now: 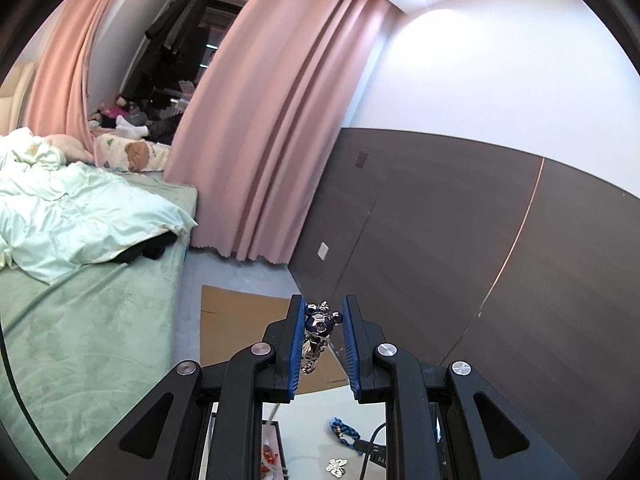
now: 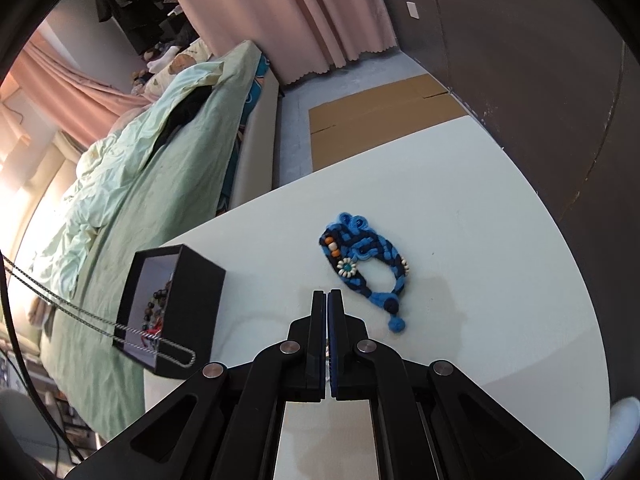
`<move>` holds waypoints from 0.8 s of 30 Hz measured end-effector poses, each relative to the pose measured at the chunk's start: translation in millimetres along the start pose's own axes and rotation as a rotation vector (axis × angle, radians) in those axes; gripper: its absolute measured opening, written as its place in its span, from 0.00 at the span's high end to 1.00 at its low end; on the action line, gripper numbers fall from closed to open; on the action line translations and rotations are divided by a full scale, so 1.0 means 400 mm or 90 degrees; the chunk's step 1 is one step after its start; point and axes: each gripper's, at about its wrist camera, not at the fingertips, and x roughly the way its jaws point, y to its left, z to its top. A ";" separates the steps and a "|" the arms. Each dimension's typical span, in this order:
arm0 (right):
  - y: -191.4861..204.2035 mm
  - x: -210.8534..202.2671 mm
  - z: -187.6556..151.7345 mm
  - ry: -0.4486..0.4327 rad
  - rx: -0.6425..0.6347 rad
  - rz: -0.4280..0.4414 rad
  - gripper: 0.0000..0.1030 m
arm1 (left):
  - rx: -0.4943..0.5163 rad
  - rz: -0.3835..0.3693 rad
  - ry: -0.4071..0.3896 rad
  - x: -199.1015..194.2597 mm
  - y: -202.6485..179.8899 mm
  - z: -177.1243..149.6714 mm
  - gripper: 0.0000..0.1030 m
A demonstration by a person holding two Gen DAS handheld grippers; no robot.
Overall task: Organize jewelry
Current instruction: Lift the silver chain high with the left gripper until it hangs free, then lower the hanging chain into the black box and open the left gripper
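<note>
My left gripper is raised high over the table with its blue pads apart. A silver mouse-head charm on a chain sits between them, against the left pad. That silver chain hangs down over the black jewelry box, which holds beads. A blue braided bracelet with a white flower bead lies on the white table. It also shows in the left wrist view, near a small silver butterfly piece. My right gripper is shut and empty, just short of the bracelet.
A bed with green bedding runs along the table's left side. Flat cardboard lies on the floor beyond the table. A dark panel wall and pink curtains stand behind. A black cable lies on the table.
</note>
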 end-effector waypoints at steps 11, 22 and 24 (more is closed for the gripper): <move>0.028 0.006 -0.012 0.002 -0.006 0.012 0.98 | -0.013 -0.012 -0.028 -0.029 0.016 0.030 0.81; 0.058 0.032 -0.003 0.010 -0.013 0.037 0.98 | -0.009 -0.006 -0.026 -0.026 0.022 0.041 0.81; 0.067 0.031 0.000 0.009 -0.018 0.042 0.98 | -0.016 0.000 -0.013 -0.009 0.033 0.032 0.81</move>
